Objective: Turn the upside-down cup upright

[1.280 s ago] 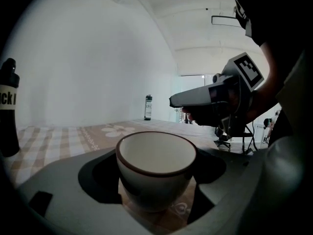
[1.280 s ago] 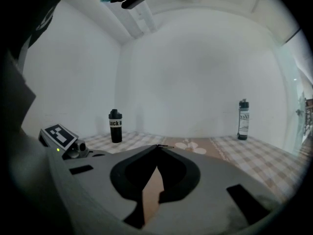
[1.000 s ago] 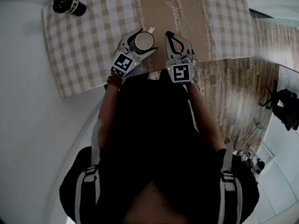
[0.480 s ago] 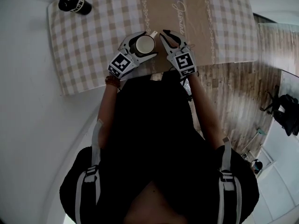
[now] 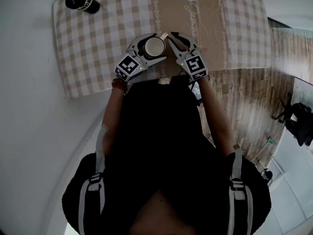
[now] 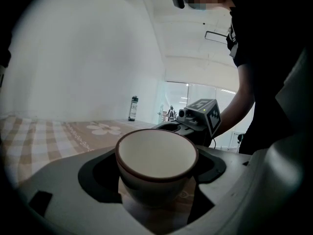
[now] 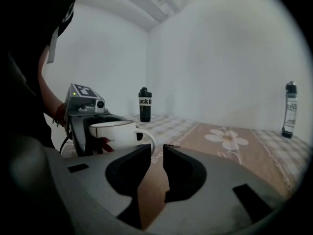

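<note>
Your left gripper [image 5: 154, 46] is clamped on the white ceramic cup with a brown rim [image 6: 156, 155]. The cup is mouth up, axis upright, over the near edge of the checked tablecloth [image 5: 98, 43]. Its handle [image 7: 151, 139] points at your right gripper [image 7: 157, 150], just beside it. Those jaws have just been opening, slightly apart with nothing between them.

White letters on a black bottle [image 7: 144, 103], only "uck" legible, cursive word [image 5: 191, 14] printed on the checked tablecloth [image 5: 98, 38], too small to read, black-and-white square markers on the cubes of left gripper [image 5: 154, 45] and right gripper [image 5: 172, 36]
</note>
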`<control>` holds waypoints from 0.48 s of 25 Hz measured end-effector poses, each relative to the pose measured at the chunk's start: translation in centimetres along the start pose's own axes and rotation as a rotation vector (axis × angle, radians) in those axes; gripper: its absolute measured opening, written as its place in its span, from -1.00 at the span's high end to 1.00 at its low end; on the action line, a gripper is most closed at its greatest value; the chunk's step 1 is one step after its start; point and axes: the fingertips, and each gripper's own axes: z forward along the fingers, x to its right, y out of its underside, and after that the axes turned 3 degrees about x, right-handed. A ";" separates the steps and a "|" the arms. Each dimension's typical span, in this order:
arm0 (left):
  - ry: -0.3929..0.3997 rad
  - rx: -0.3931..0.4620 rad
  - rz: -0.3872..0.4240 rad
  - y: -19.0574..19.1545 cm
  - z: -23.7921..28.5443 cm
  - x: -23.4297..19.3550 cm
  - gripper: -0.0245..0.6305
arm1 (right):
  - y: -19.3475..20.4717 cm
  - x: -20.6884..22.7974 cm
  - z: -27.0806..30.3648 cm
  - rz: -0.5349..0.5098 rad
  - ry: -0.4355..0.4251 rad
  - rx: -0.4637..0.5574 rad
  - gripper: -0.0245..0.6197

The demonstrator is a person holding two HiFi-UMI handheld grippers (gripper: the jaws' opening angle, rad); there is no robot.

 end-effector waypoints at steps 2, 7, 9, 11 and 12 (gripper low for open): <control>0.006 0.001 0.006 0.0 0.1 0.1 -0.36 | 0.0 -0.4 0.1 -0.013 -0.010 -0.009 0.67; 0.033 -0.015 0.043 0.2 0.2 0.5 -0.36 | 0.5 -0.8 1.0 -0.027 -0.007 -0.029 0.68; 0.035 -0.014 0.037 0.1 0.2 0.4 -0.36 | 0.5 -0.7 1.2 -0.013 -0.014 -0.026 0.67; 0.040 -0.010 0.031 0.2 0.2 0.4 -0.36 | 0.5 -0.7 1.4 0.001 -0.028 -0.024 0.66; 0.046 -0.010 0.035 0.2 0.2 0.5 -0.36 | 0.6 -0.7 1.4 0.010 -0.037 -0.023 0.66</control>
